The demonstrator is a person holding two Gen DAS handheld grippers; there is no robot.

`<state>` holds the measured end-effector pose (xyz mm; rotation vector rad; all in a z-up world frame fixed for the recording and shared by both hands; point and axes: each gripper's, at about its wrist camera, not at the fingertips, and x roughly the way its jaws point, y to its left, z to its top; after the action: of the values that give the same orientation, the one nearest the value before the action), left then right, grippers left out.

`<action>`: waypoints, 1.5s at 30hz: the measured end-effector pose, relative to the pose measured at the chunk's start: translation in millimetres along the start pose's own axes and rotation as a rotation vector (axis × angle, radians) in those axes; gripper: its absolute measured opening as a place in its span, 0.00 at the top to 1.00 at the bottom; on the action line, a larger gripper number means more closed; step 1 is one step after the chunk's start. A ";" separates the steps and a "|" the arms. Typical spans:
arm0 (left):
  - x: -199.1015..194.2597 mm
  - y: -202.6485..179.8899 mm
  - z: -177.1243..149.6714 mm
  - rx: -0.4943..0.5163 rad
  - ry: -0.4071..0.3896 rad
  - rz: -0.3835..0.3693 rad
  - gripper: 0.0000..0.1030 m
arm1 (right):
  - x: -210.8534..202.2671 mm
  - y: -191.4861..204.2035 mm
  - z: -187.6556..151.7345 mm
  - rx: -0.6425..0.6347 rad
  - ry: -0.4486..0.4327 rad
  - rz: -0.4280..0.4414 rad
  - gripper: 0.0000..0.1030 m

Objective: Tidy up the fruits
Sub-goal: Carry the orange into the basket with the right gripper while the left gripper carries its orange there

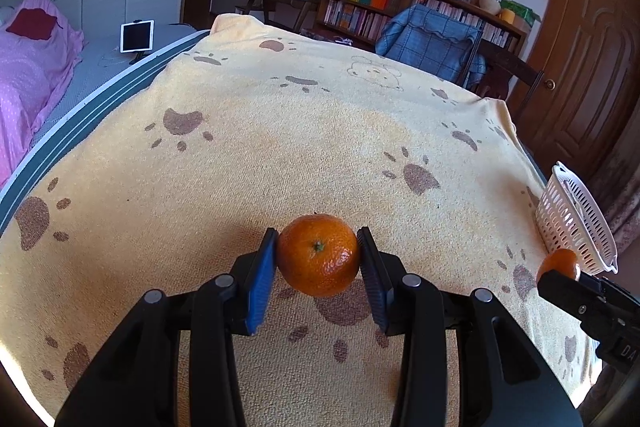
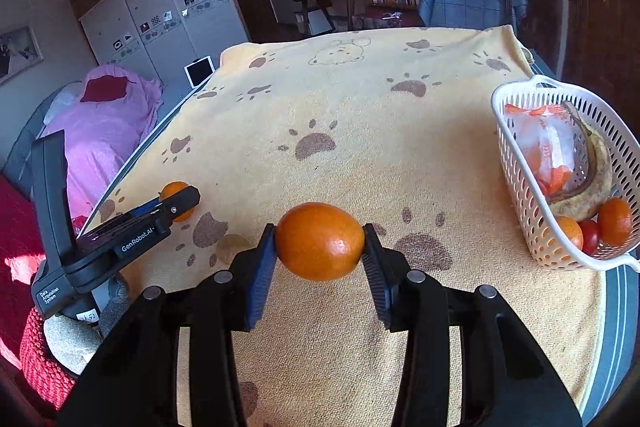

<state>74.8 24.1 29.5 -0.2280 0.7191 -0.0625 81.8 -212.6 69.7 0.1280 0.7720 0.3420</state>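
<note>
The left gripper (image 1: 319, 254) reaches forward over the paw-print towel (image 1: 280, 147), clamped on a mandarin (image 1: 319, 255) with its stem facing the camera. The right gripper (image 2: 319, 242) likewise grips a second mandarin (image 2: 319, 241), to the left of the white basket (image 2: 520, 187). The basket's wrapped contents are hard to identify, and its far right side is cut off.

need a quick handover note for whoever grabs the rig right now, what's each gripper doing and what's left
Left gripper: jaws shut on a mandarin, held above the paw-print towel.
Right gripper: jaws shut on a second mandarin, also over the towel.
White basket sits at the towel's right edge, nearer the right gripper. It already holds two mandarins, a small red fruit, a plastic packet and a brownish item.
Left to do: drop both held mandarins into the basket. No other loose fruit shows on the towel.
</note>
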 end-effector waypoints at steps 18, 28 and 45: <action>-11.0 -23.8 16.1 0.020 -0.022 0.031 0.61 | -65.2 -142.2 15.8 0.236 -0.196 -0.238 0.56; -20.5 -107.3 21.0 0.176 -0.032 -0.082 0.61 | -81.6 -153.6 -1.5 0.304 -0.325 -0.357 0.55; 13.1 -260.8 25.9 0.380 0.034 -0.306 0.61 | -96.7 -179.1 -21.7 0.428 -0.423 -0.489 0.45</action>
<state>107.3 -226.7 99.4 0.0293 0.6873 -0.4913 48.0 -414.4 75.6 0.3912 0.4245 -0.3141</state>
